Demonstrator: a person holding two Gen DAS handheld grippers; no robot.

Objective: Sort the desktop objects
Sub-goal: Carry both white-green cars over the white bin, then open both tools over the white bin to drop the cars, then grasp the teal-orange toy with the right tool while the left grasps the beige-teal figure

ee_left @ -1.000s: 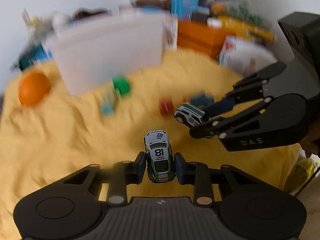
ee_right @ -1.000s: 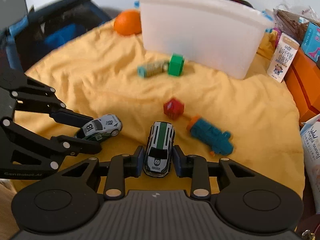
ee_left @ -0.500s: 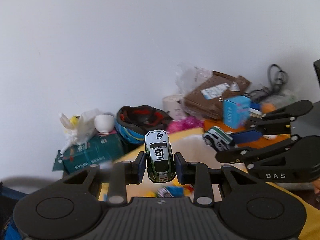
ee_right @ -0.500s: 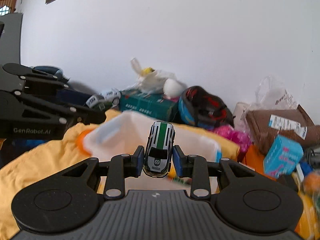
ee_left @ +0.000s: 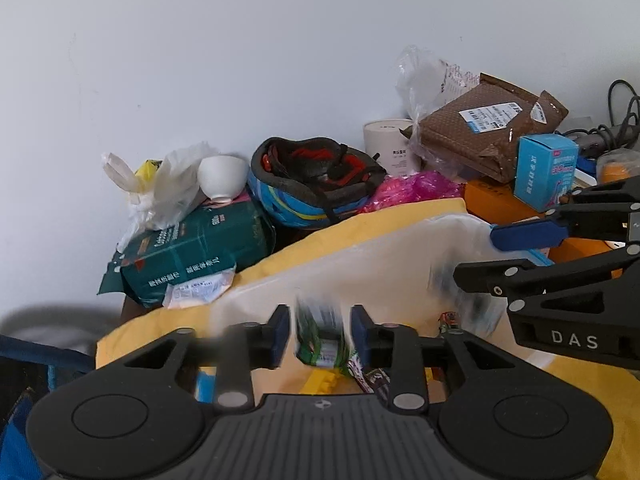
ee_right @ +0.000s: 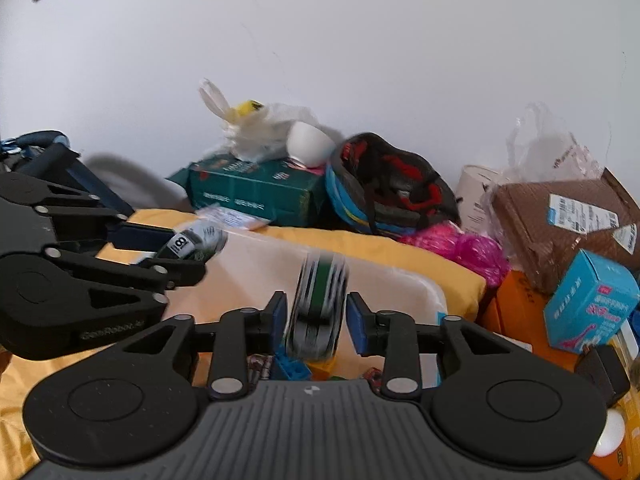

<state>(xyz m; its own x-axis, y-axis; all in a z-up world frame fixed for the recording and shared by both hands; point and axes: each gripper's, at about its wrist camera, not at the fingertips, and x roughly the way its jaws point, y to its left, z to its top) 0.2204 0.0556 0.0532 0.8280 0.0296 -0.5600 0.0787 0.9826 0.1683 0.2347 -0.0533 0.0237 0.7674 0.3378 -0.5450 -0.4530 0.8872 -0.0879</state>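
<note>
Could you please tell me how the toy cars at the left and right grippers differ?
The left car has a white roof with a black number patch; the right car has a broad green stripe flanked by black and white. The left car's patch shows fairly sharply in the right wrist view; the right car is smeared by motion. Both are small racers, loose between opening jaws over the white bin.

A lived-in room at home, with clutter heaped along a plain white wall (ee_left: 280, 48). Ahead of the gripper lie a bicycle helmet (ee_left: 312, 180), a white bowl (ee_left: 222, 178) on a green packet (ee_left: 192, 252), plastic bags and a torn parcel (ee_left: 492, 136) with a shipping label. A rumpled yellow cloth (ee_left: 384, 216) covers the surface below, and toys fill a white bin (ee_right: 400, 280).
</note>
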